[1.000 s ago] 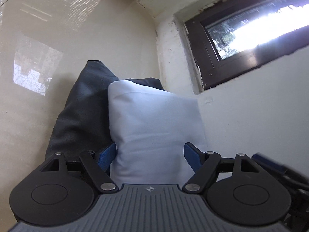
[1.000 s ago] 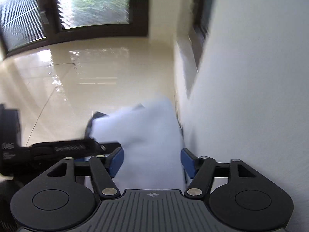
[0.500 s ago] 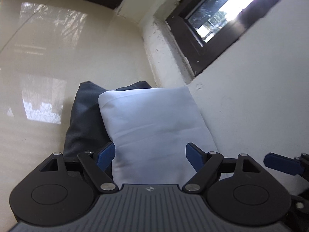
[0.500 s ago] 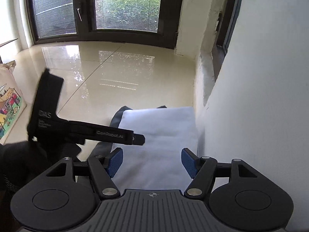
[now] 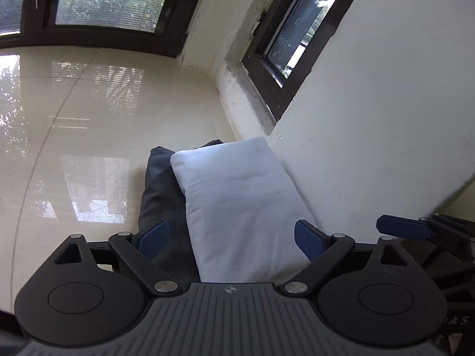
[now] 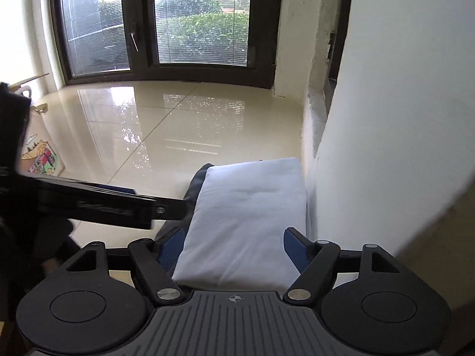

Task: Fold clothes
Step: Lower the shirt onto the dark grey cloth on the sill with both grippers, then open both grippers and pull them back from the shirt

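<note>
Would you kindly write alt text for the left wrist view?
A folded pale blue cloth lies on a folded dark grey garment on a glossy cream tiled floor beside a white wall. The open left gripper frames it, holding nothing; a dark-framed window sits above.

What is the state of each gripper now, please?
Left gripper: open, holding nothing.
Right gripper: open, holding nothing.
</note>
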Demonstrator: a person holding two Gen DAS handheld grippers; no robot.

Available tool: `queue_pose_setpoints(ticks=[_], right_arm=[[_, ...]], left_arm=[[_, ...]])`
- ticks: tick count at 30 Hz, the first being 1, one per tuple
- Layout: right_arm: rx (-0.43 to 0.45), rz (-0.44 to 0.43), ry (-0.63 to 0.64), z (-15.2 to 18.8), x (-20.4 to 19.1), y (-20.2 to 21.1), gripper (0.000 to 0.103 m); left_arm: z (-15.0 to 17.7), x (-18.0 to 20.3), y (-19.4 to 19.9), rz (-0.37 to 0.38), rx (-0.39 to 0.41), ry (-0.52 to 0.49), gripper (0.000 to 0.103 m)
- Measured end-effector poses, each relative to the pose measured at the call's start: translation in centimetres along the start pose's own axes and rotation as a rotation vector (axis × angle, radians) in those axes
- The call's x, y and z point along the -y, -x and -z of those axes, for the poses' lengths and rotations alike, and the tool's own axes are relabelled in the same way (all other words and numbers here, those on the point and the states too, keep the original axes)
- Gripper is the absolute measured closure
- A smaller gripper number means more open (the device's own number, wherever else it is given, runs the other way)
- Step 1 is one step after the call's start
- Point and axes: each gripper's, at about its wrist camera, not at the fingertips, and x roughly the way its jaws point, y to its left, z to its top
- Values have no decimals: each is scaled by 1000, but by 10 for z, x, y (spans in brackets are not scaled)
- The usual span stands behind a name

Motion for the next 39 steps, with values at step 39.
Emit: queue_pose_setpoints(ticks=[39], right_arm=[[264,37,63,144,-169,256,0]], left_arm=[[226,83,386,-482,370,-31,0]])
